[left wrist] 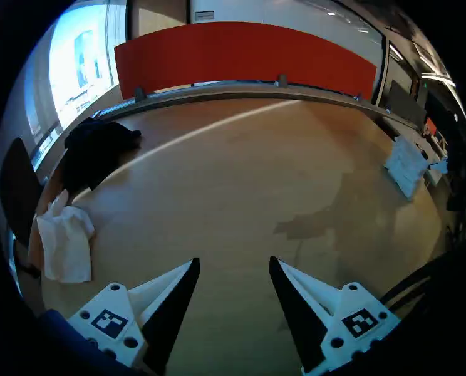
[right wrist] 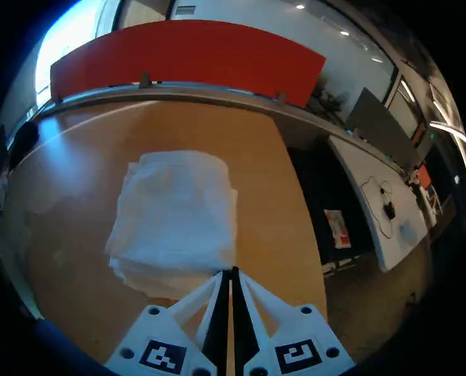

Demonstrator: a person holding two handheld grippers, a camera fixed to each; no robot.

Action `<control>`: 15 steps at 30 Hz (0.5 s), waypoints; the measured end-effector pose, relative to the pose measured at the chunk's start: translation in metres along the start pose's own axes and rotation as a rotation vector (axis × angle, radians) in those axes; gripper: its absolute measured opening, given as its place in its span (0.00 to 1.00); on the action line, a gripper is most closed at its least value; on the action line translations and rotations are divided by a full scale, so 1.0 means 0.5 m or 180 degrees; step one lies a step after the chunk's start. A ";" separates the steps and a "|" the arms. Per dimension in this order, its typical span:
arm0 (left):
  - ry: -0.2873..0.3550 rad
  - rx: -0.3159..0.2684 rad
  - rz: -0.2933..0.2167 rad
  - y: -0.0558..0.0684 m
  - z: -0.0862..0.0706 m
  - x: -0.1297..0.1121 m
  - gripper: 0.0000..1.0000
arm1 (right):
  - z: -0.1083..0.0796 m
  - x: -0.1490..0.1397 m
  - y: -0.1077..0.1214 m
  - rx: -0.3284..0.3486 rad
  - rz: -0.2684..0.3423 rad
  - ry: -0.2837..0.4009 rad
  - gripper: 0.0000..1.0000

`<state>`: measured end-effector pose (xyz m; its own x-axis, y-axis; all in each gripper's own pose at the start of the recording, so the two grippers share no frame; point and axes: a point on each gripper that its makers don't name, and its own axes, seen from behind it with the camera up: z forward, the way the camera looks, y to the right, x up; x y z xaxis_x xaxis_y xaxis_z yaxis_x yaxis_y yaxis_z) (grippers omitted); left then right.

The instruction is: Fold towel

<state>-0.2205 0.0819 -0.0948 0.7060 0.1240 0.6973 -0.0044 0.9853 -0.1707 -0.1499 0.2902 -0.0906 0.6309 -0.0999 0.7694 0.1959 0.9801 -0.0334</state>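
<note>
Right tongs (right wrist: 231, 276) are pressed narrow, tips right at the near edge of the folded white towel (right wrist: 173, 213), which lies on the wooden tabletop (right wrist: 64, 175) before the red partition (right wrist: 189, 56). Whether they pinch cloth is impossible to tell. Left tongs (left wrist: 233, 266) gape wide, facing that partition.

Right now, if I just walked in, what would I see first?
Probably the big red panel standing along the far edge of the wooden table. Next, the folded white towel lying on it, right at the tips of the shut right gripper. In the left gripper view, a black cloth and a crumpled white cloth lie at the left.
</note>
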 end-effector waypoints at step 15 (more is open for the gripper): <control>-0.0003 0.0005 -0.0005 -0.001 0.000 -0.001 0.81 | 0.021 -0.047 0.000 -0.0049 -0.0007 -0.0196 0.05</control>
<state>-0.2209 0.0814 -0.0953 0.7054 0.1227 0.6981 -0.0046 0.9857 -0.1685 -0.1726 0.2943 -0.1020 0.5832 -0.0908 0.8073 0.2091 0.9770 -0.0411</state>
